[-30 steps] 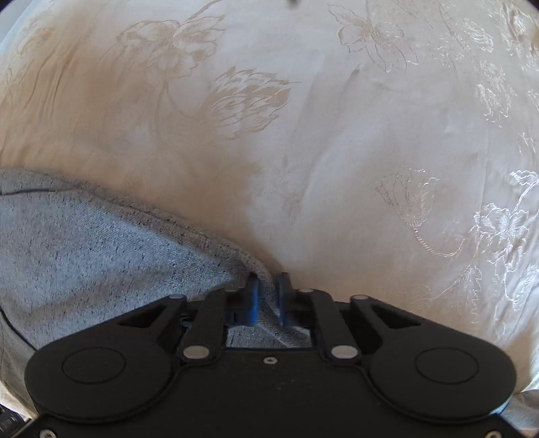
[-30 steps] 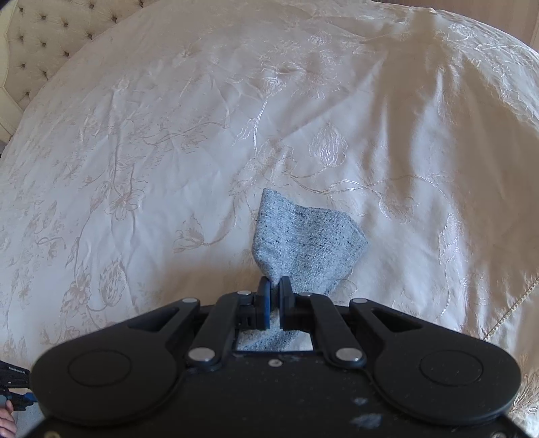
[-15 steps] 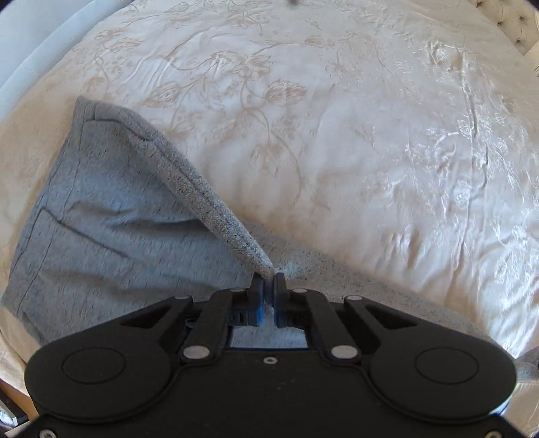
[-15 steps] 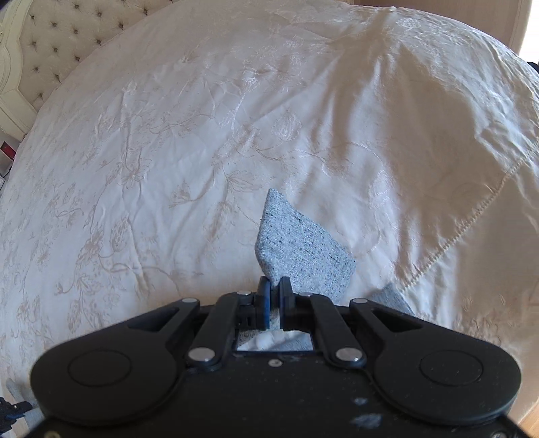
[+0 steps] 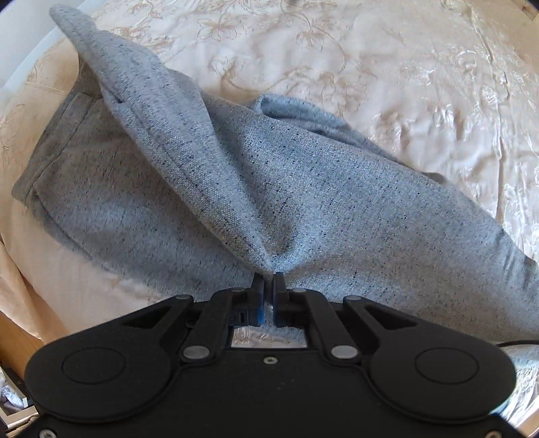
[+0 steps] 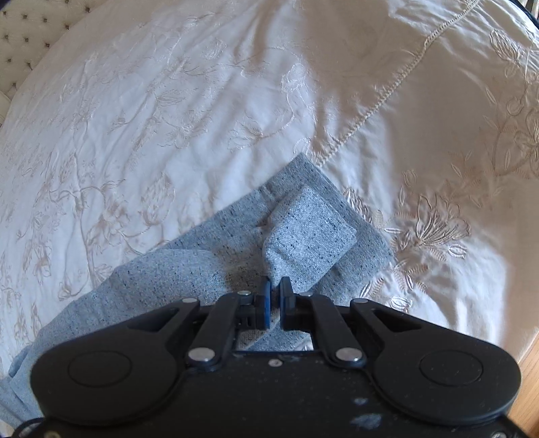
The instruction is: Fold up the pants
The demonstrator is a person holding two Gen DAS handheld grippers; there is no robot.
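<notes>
Grey speckled pants (image 5: 256,175) lie on a cream embroidered bedspread (image 5: 404,67). In the left wrist view my left gripper (image 5: 268,281) is shut on a pinched ridge of the fabric, which rises in a fold from the waistband end at the upper left. In the right wrist view my right gripper (image 6: 275,286) is shut on the pants (image 6: 313,232) near the leg hem, with the held end folded over the leg below it. The leg runs off to the lower left.
The bedspread (image 6: 168,118) has a corded seam (image 6: 380,101) running diagonally at the upper right. A tufted headboard (image 6: 30,30) shows at the top left. Wooden floor (image 6: 529,357) lies beyond the bed edge at the right.
Both grippers have carried their held fabric across the bed. The left view now shows most of the pants beneath it. The right gripper's held end has come down over the leg.
</notes>
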